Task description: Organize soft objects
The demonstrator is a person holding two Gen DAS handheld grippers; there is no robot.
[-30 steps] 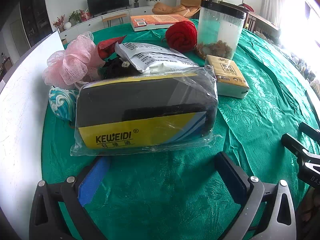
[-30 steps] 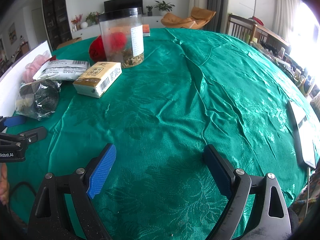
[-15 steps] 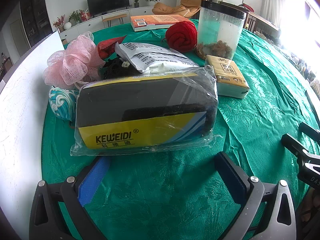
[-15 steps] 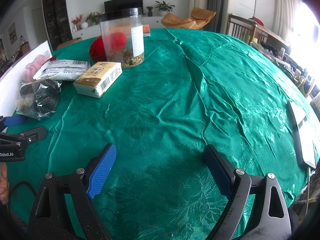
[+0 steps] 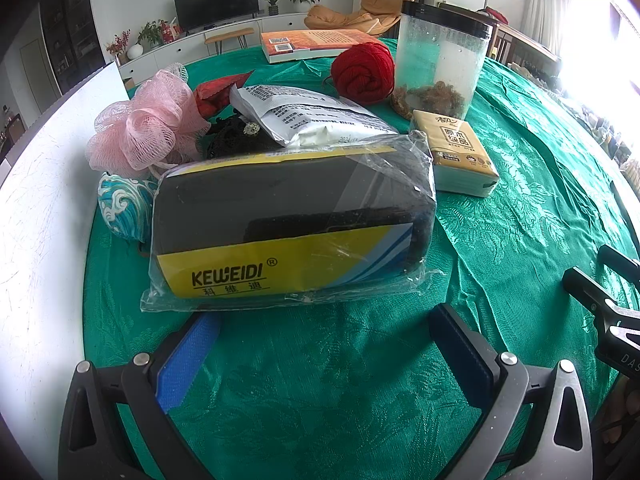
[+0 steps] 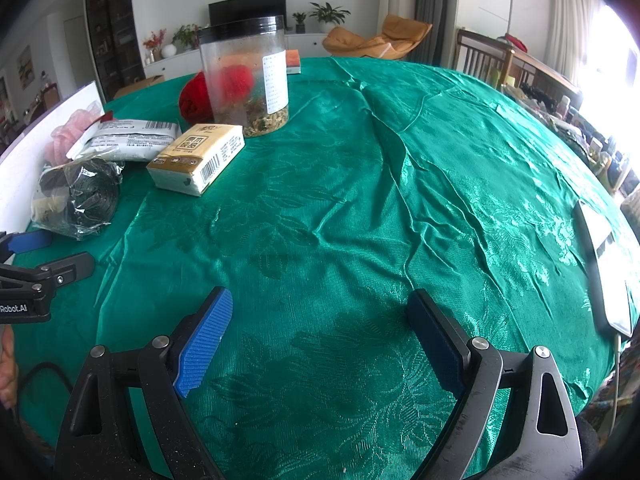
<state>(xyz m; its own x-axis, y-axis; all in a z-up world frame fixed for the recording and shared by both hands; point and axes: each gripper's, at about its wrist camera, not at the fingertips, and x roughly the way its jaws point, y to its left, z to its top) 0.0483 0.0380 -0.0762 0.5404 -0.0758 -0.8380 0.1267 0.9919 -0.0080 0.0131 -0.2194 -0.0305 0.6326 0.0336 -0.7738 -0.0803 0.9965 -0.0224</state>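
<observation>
Your left gripper [image 5: 320,344] spread, facing plastic-wrapped black-yellow sponge block [image 5: 288,220]; pink mesh loofah [image 5: 144,136] behind. Right gripper [image 6: 320,340] spread over bare green tablecloth [image 6: 400,200].

Nothing has visibly changed: the left gripper [image 5: 320,344] remains spread just short of the bagged sponge [image 5: 288,224], the right gripper [image 6: 320,332] spread over bare cloth.

bright daylight, blown-out window glare at right, sheen on cloth [image 6: 400,184] — fisheye-bent edges, dark corners
</observation>
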